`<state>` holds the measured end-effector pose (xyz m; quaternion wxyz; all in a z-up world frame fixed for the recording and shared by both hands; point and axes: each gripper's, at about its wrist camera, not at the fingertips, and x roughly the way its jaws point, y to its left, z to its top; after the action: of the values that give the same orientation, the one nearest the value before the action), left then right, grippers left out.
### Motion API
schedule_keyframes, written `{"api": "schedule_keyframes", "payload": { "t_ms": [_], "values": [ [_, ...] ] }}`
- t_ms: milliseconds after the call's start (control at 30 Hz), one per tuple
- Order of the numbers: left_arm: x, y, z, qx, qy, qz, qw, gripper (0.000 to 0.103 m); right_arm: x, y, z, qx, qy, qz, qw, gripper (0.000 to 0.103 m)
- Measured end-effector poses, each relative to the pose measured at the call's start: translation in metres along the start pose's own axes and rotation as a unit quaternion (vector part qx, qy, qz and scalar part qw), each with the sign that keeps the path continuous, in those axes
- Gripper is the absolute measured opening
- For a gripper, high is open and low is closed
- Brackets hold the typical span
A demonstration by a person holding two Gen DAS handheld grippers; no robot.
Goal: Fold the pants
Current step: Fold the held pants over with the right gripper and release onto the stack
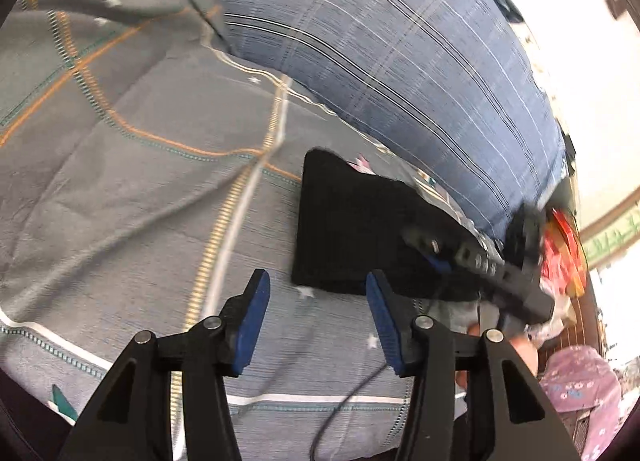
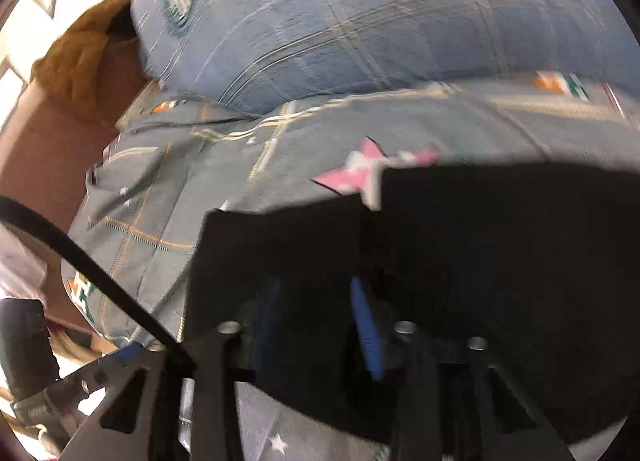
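1. Left wrist view
   1. Black pants [image 1: 352,221]: folded to a compact, roughly rectangular bundle, lying flat on the grey patterned bedsheet [image 1: 160,181], just beside the blue plaid pillow [image 1: 380,53].
   2. Left gripper [image 1: 318,325]: blue pads spread wide, nothing between them, held above the sheet near the bundle's near edge, not touching it.
   3. Right gripper [image 1: 440,257]: resting at the bundle's right edge; blue pad partly visible against the cloth. Spread or clamped: cannot tell from this view.
   4. Thin black cable [image 1: 348,393]: trailing across the sheet below the bundle.

2. Right wrist view
   1. Pants [image 2: 480,229]: filling the lower frame, covering most of the right gripper [image 2: 320,321]; pink star print on the bedsheet [image 2: 352,173] showing at the far edge.
   2. Blue pads visibly apart with dark cloth between and over them; blur and shadow prevent confirming a pinch. Grip state: cannot tell.

3. Handling judgement
   1. Soft, limp, light fabric; no stiffness to hold shape, so layers likely to slide or sag if lifted by one corner.
   2. Best hold: pinch through all layers at a folded edge, one gripper per corner, keeping the edge taut.
   3. Fragility: none apparent. Risk: snagging the cable or dragging the sheet along.
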<state>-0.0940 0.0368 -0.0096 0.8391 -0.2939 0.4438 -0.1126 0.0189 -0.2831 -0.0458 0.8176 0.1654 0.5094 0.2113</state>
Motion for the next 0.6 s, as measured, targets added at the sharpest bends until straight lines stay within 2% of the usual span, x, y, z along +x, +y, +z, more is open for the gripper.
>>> {"api": "schedule_keyframes", "payload": {
  "t_ms": [100,133,233,267,300,333,400,500,533,600],
  "values": [
    [0.001,0.006,0.002,-0.017,0.001,-0.008,0.9998,0.049,-0.012,-0.011,-0.013,0.017,-0.007,0.009,1.000,0.046],
    [0.001,0.007,0.001,-0.016,0.001,-0.008,0.9998,0.050,-0.021,-0.007,-0.014,0.008,-0.013,-0.005,1.000,0.048],
    [0.005,0.004,0.001,-0.012,0.003,-0.004,0.9999,0.050,-0.052,0.028,-0.010,-0.062,-0.063,-0.047,0.995,0.050],
    [0.006,0.003,0.001,-0.012,0.003,-0.003,0.9999,0.050,-0.060,0.039,-0.005,-0.073,-0.075,-0.044,0.994,0.050],
    [0.007,0.002,0.000,-0.011,0.004,-0.003,0.9999,0.050,-0.064,0.046,0.001,-0.077,-0.081,-0.031,0.993,0.055],
    [0.007,0.002,0.000,-0.009,0.005,-0.002,0.9999,0.050,-0.066,0.055,0.007,-0.081,-0.086,-0.011,0.993,0.064],
    [0.007,-0.003,-0.001,0.002,0.005,0.013,0.9999,0.050,-0.056,0.070,0.020,-0.083,-0.089,0.013,0.993,0.073],
    [0.002,-0.008,-0.004,0.026,0.000,0.051,0.9984,0.050,-0.021,0.074,0.030,-0.065,-0.068,0.016,0.995,0.074],
    [-0.002,-0.007,-0.004,0.030,-0.003,0.060,0.9978,0.050,-0.008,0.067,0.030,-0.054,-0.055,0.005,0.997,0.074],
    [-0.009,-0.004,-0.003,0.028,-0.009,0.062,0.9976,0.051,0.030,0.046,0.022,-0.019,-0.009,-0.049,0.999,0.074]
  ]
}}
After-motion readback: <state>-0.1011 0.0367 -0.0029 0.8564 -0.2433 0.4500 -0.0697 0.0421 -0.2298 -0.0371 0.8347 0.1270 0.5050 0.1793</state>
